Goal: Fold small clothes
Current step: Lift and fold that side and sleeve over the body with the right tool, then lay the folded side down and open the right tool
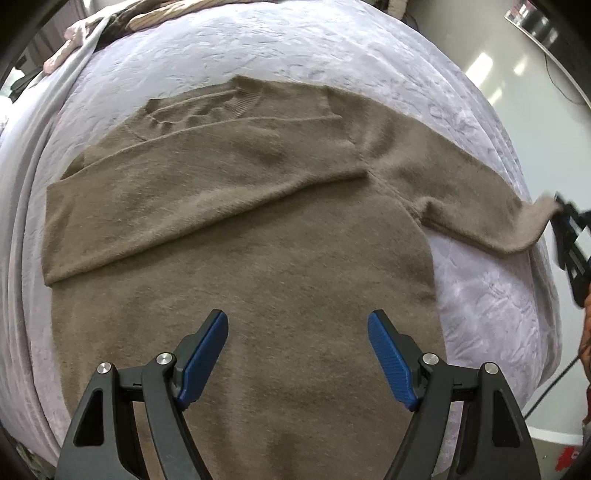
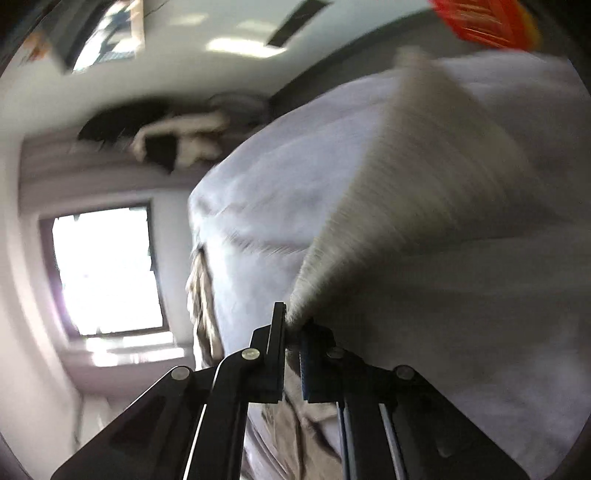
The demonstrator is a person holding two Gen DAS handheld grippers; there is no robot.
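One brown sweater [image 1: 240, 229] lies spread on a bed covered by one pale lilac quilted bedspread [image 1: 332, 48], its collar at the far side and its body running toward the left-wrist camera. One sleeve [image 1: 177, 206] is folded across the chest; the other sleeve [image 1: 472, 192] stretches out to the bed's right side. Two claws are in play. The left claw [image 1: 297, 332] hovers over the lower body of the sweater with its two blue pads [image 1: 205, 360] spread wide and nothing between them. The right claw [image 2: 293, 332] is pinched tight on the cuff of the outstretched sleeve [image 2: 406, 206]; in its own blurred view the fuzzy fabric fans out from the closed tips across the bedspread [image 2: 480, 332]. From the left-wrist view that claw [image 1: 570, 240] appears at the right frame edge, with the cuff lifted off the bed toward it.

Around the bed: a heap of pinkish and tan clothes [image 1: 110, 26] at the far left corner, a grey blanket [image 1: 22, 221] along the left side, and pale floor [image 1: 535, 92] to the right. The right-wrist view also shows one bright window [image 2: 107, 269] and an orange object [image 2: 484, 22] at the top edge, too blurred to identify.
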